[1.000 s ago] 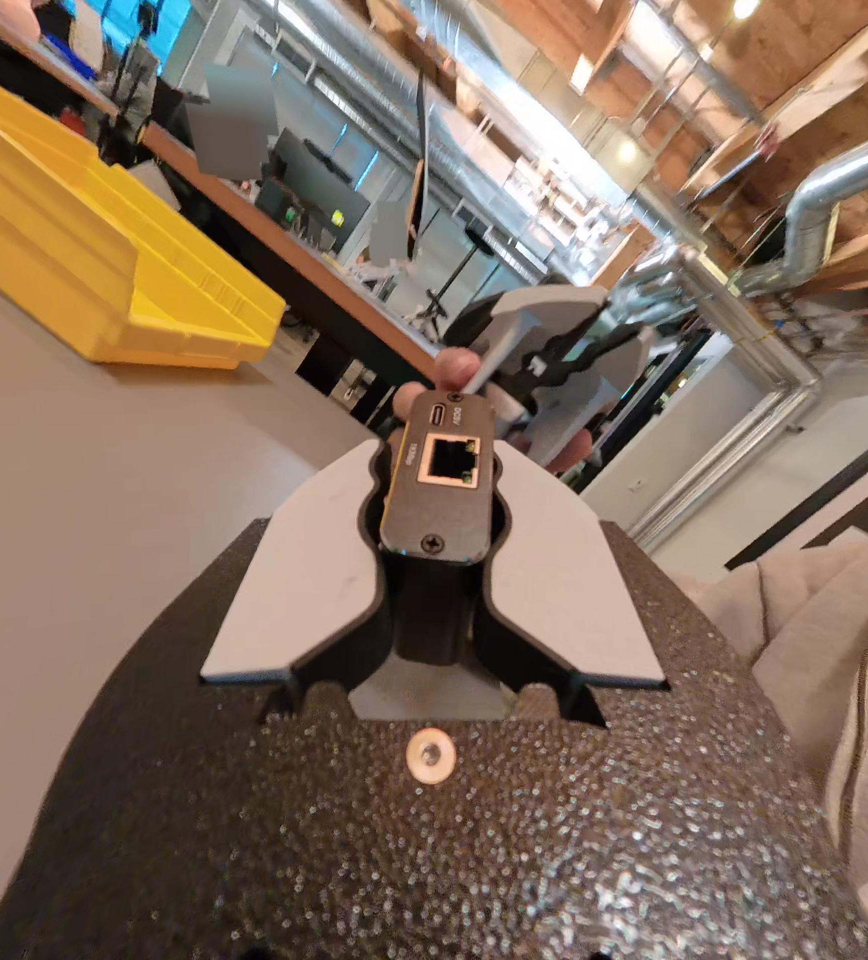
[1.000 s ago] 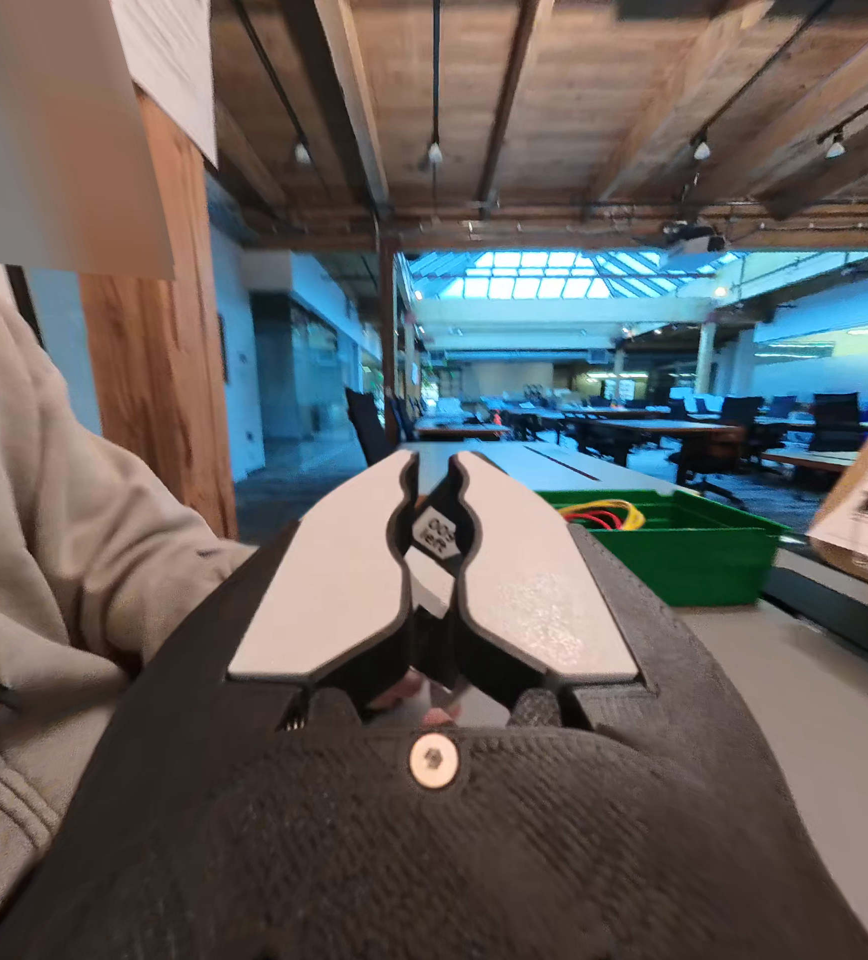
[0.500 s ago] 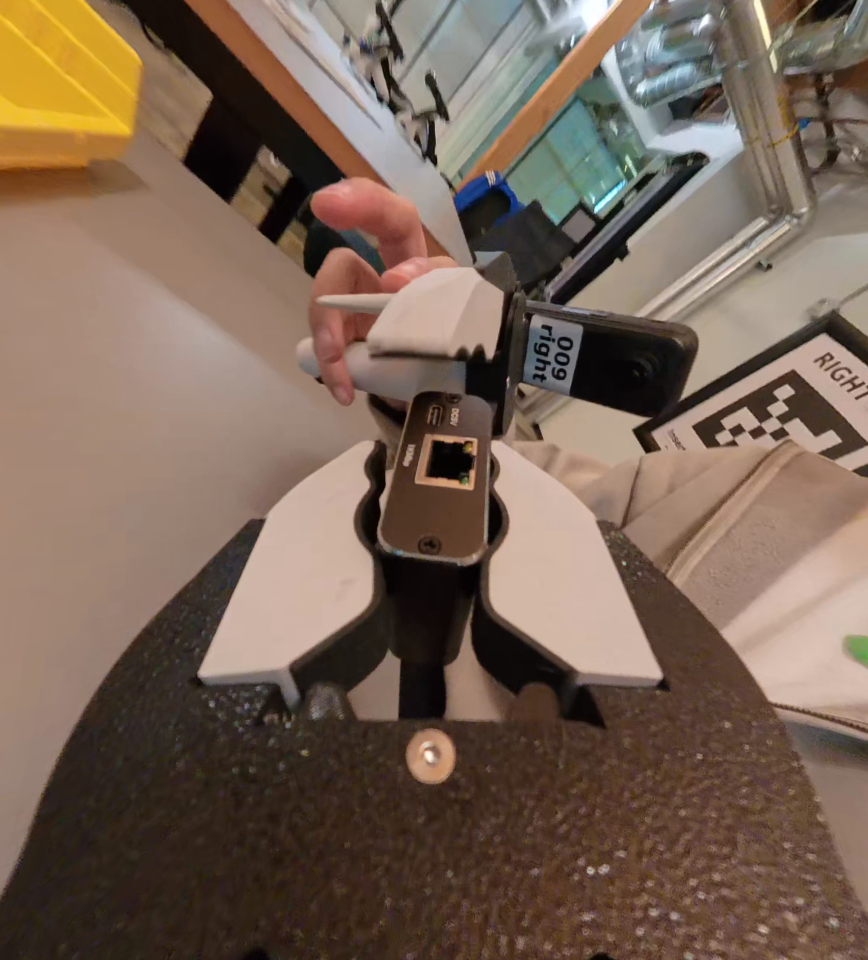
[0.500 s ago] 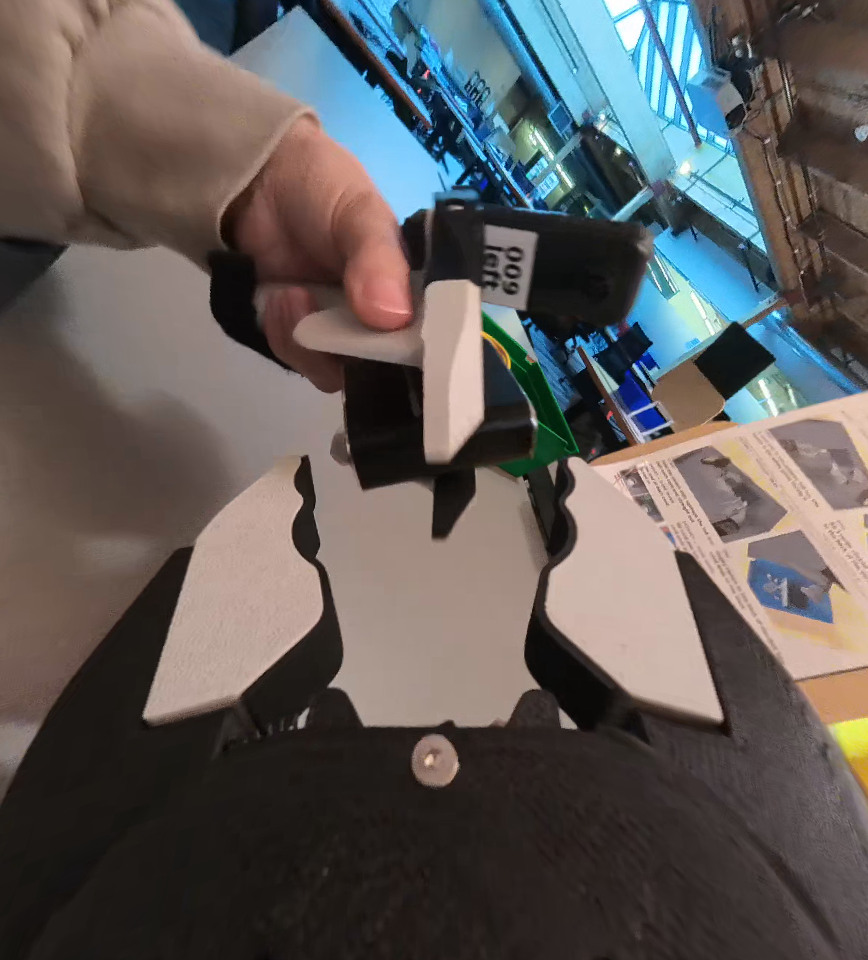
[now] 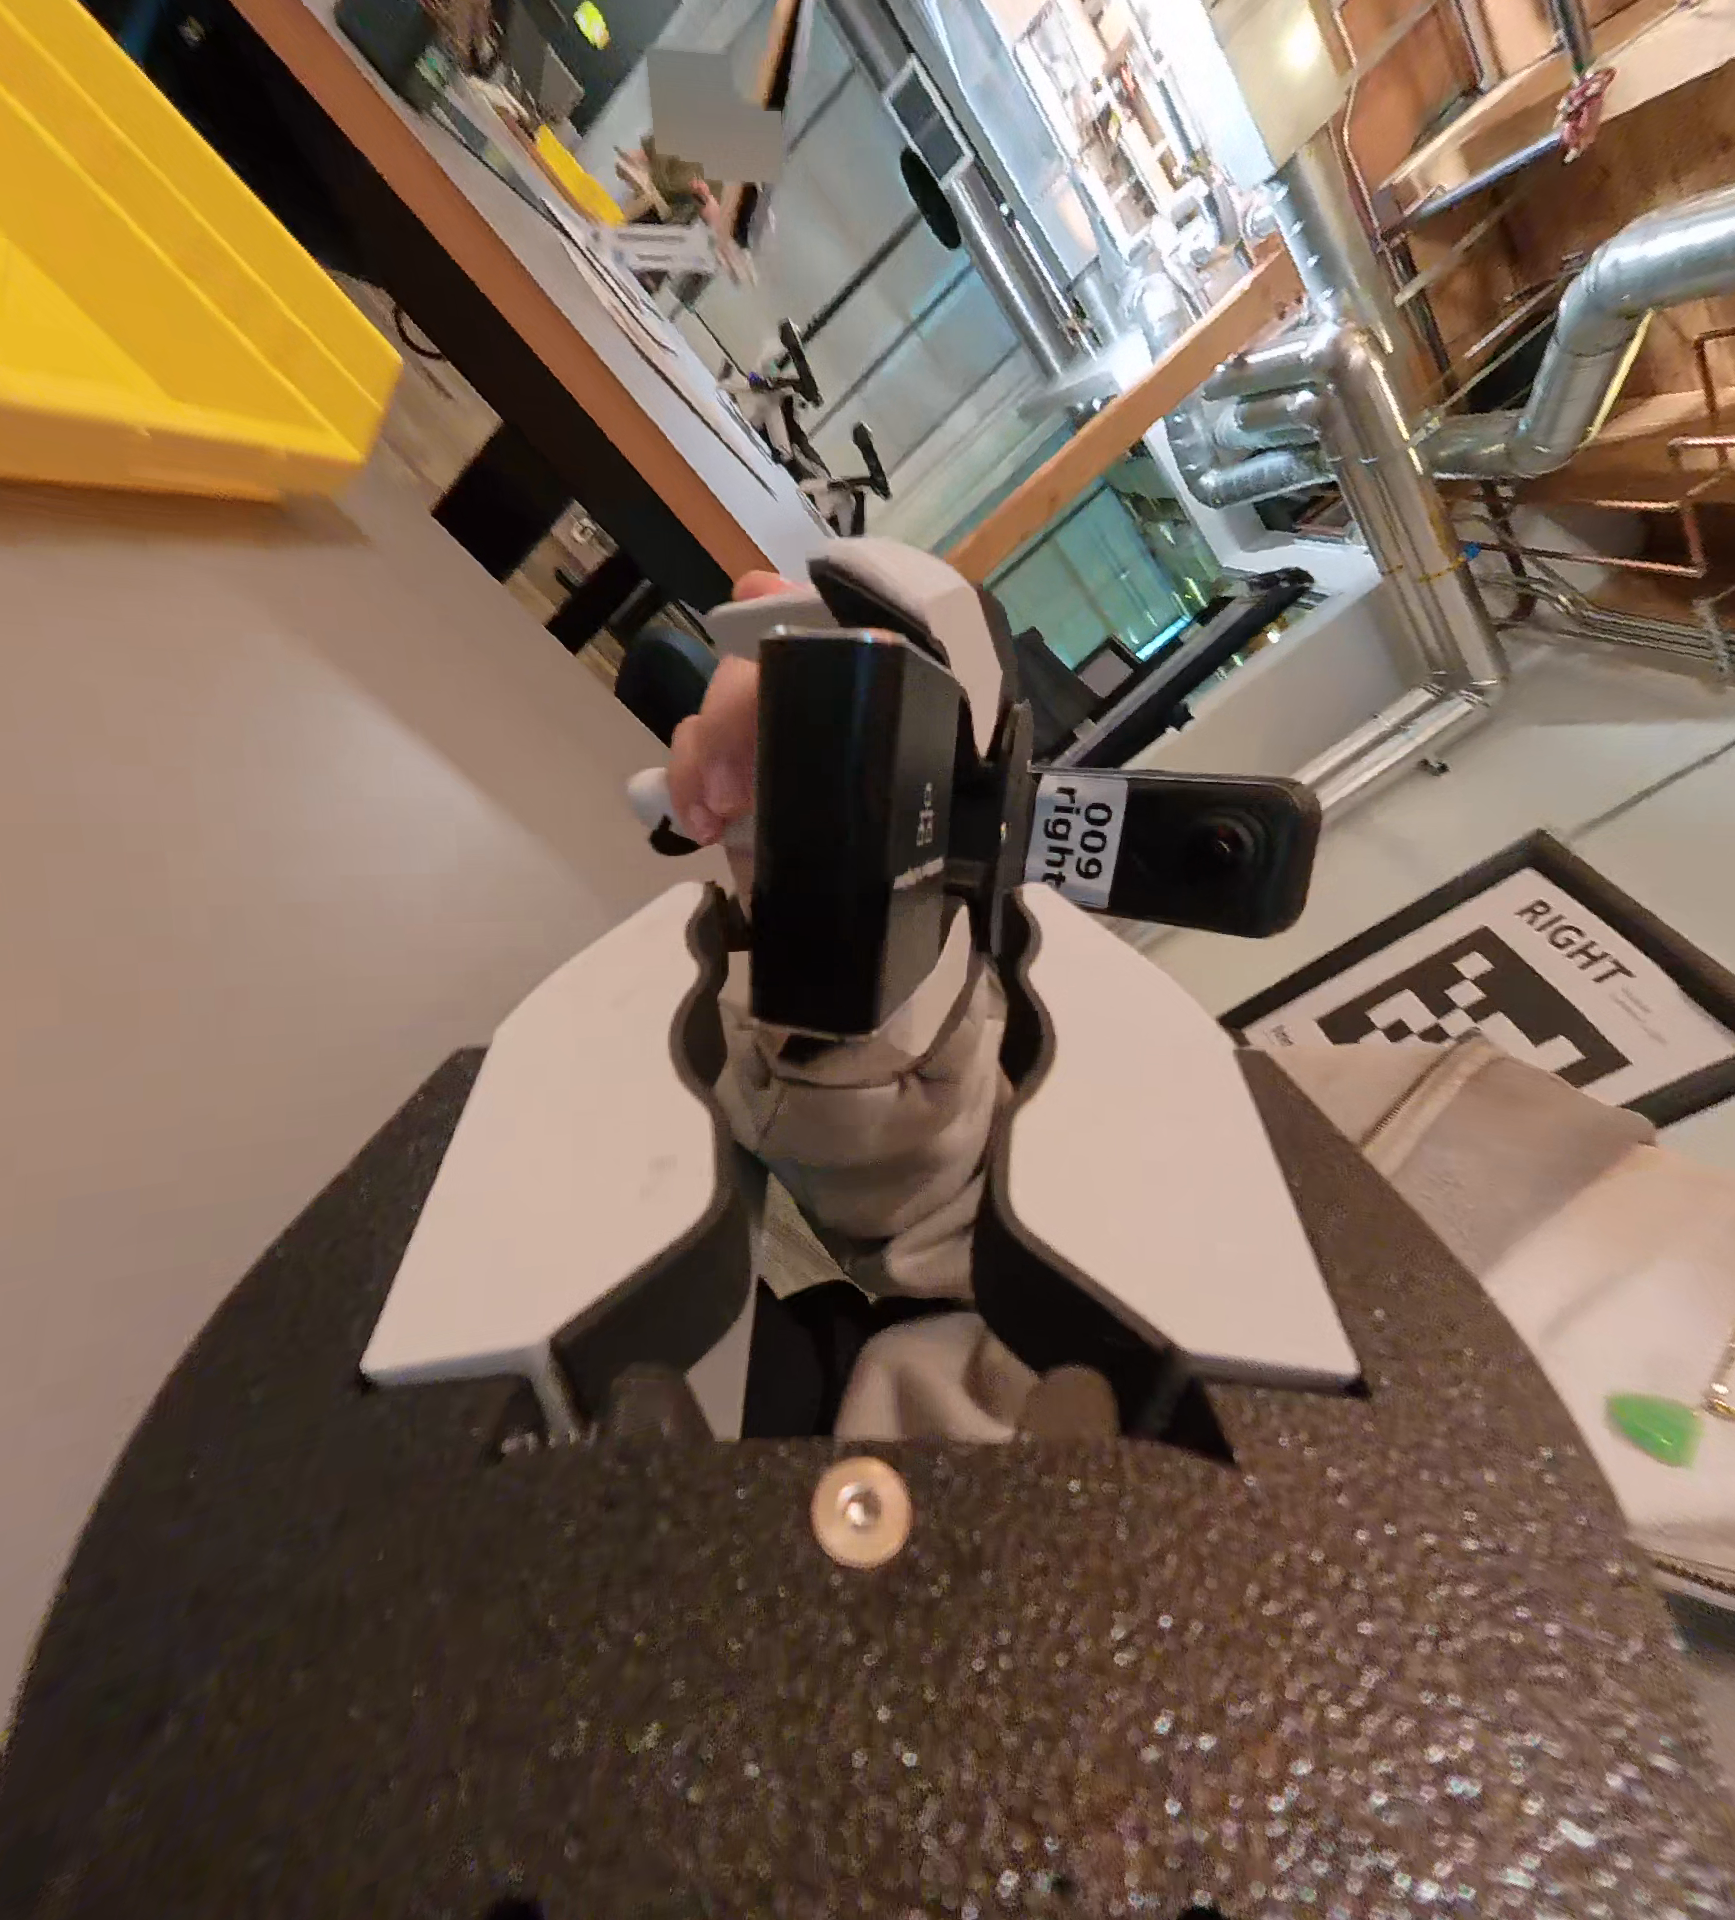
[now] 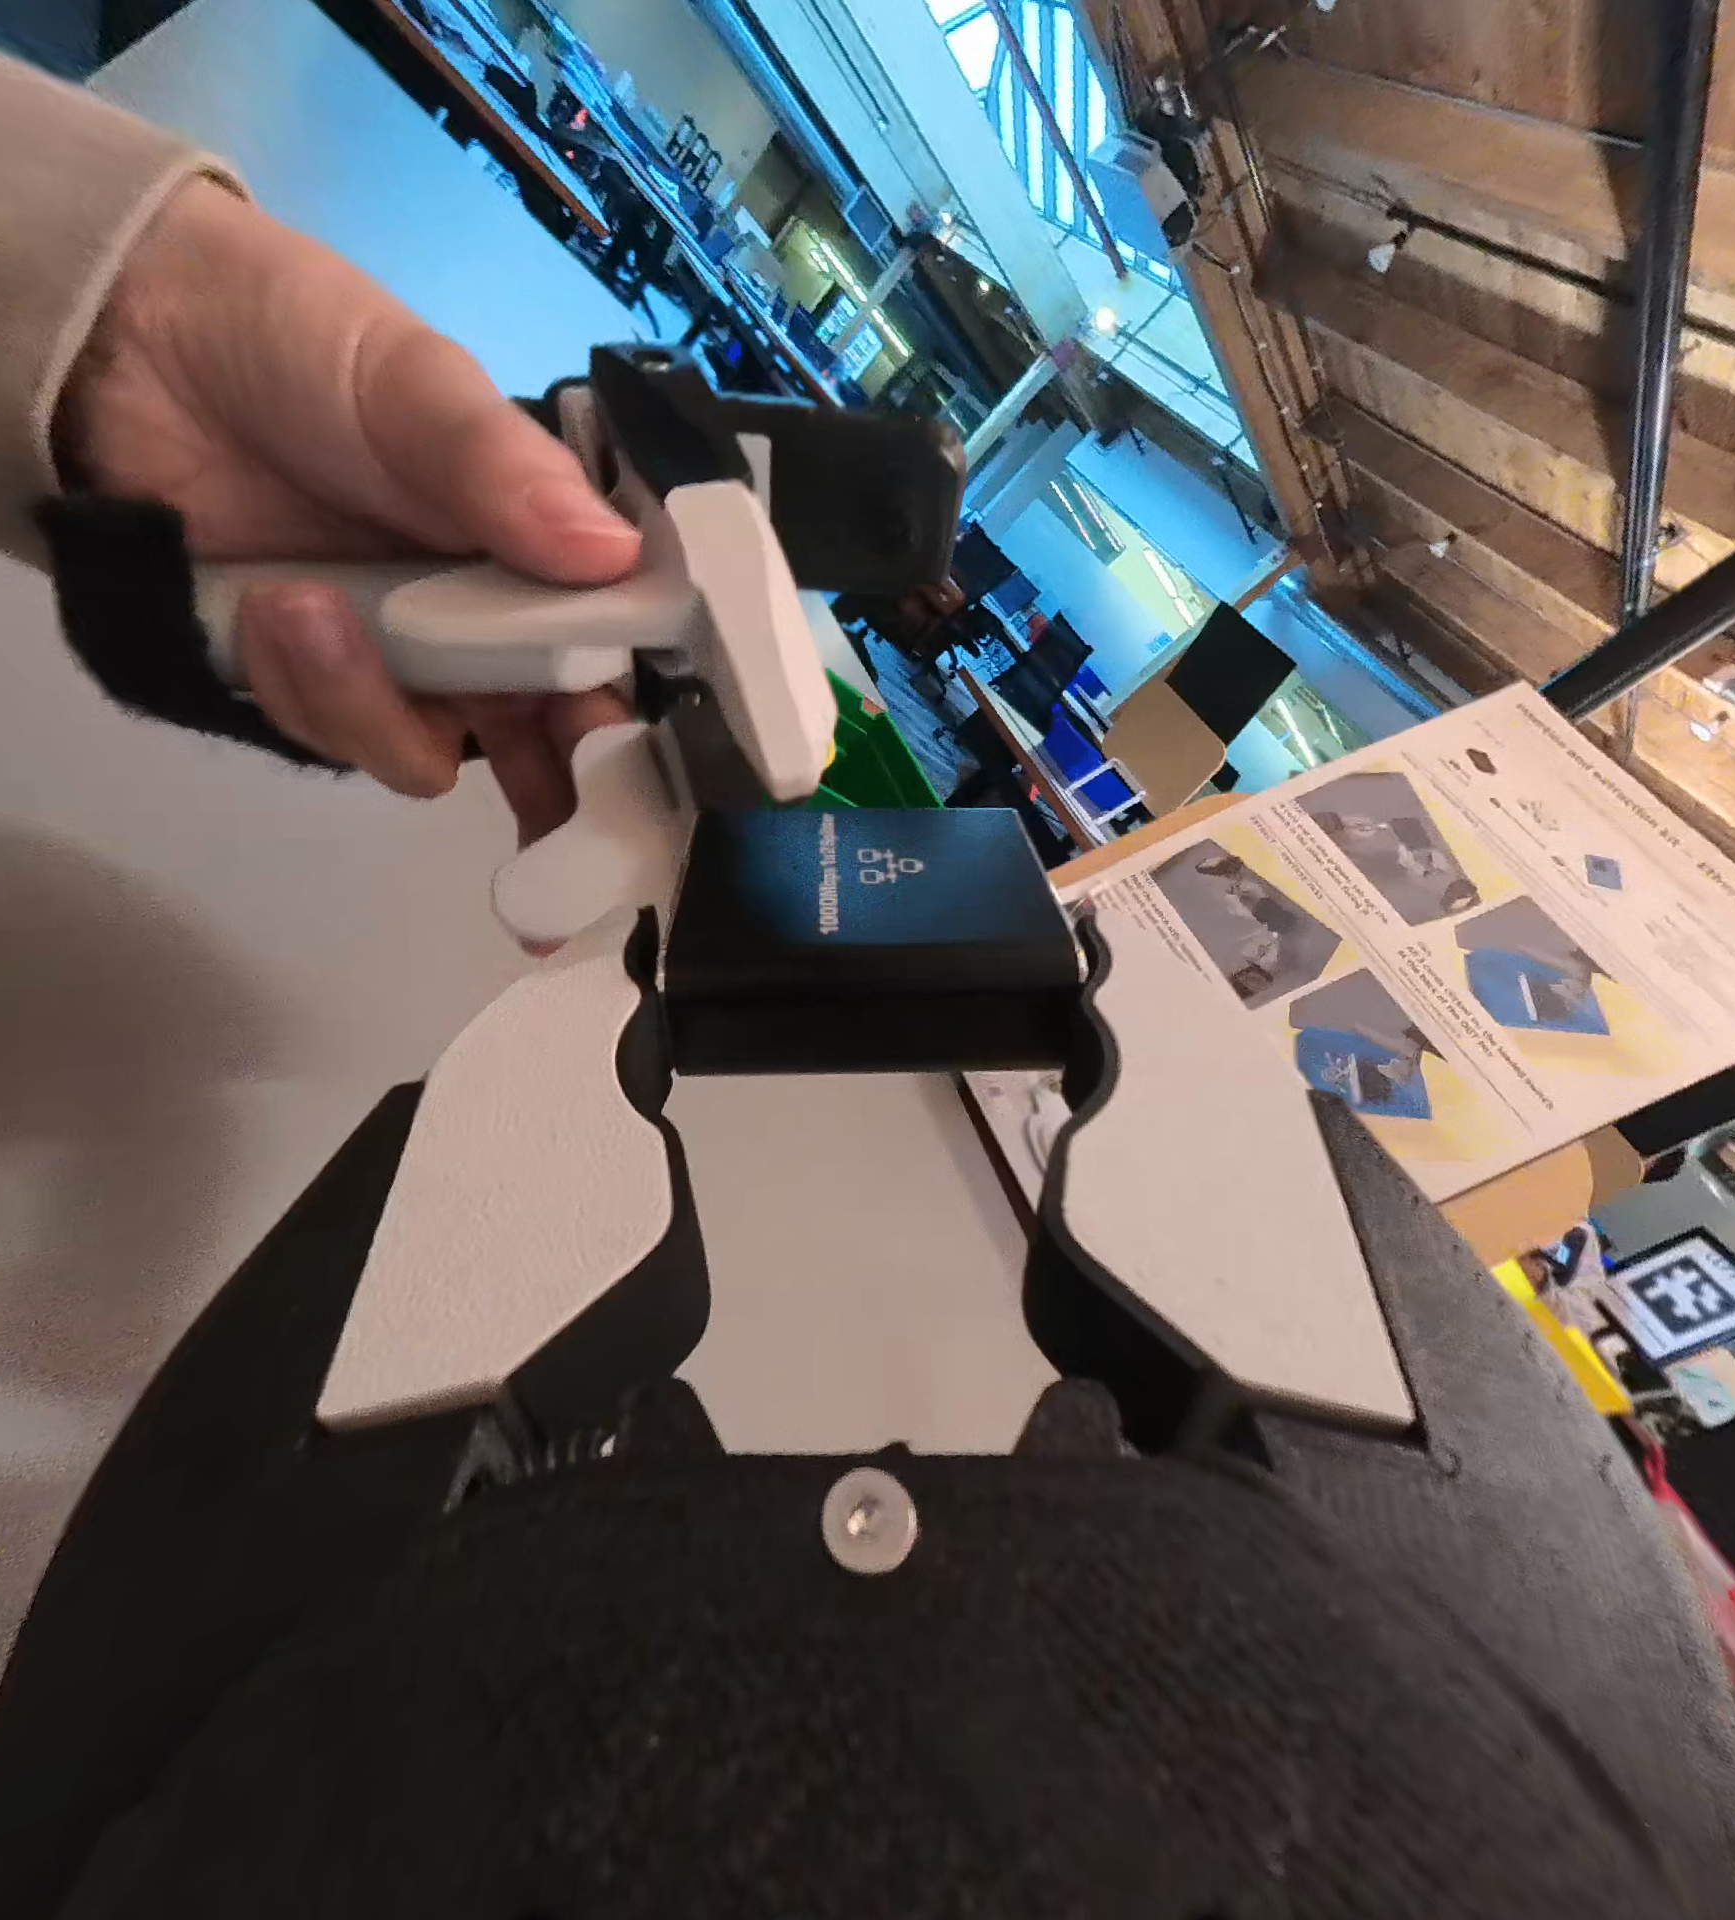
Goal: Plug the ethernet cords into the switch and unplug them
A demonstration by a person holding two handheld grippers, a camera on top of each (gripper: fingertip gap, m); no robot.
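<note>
Above the table [image 6: 115, 1091], right tool [image 6: 873, 997] clamped across the switch [image 6: 863, 883]; left tool [image 5: 858, 935] tilted over it, parted, empty.

Wrist cameras facing each other at close range, tilted; both seeing black switch [image 5: 847, 831] [image 6: 868, 914] and grey table [image 5: 167, 935] [image 6: 115, 1039].

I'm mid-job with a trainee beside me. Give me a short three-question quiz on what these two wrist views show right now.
1. True or false: the left hand-held gripper clamps the small black metal switch box.
2. What lies beyond the right hand-held gripper, on its right? A: a keyboard. B: a printed instruction sheet with photos. C: a mug.
3. Fill in: the stepped plastic storage bin in the left wrist view is coloured ___.

Key: 1 false, the right one grips it and the left stands open; 2 B; 3 yellow.
</note>
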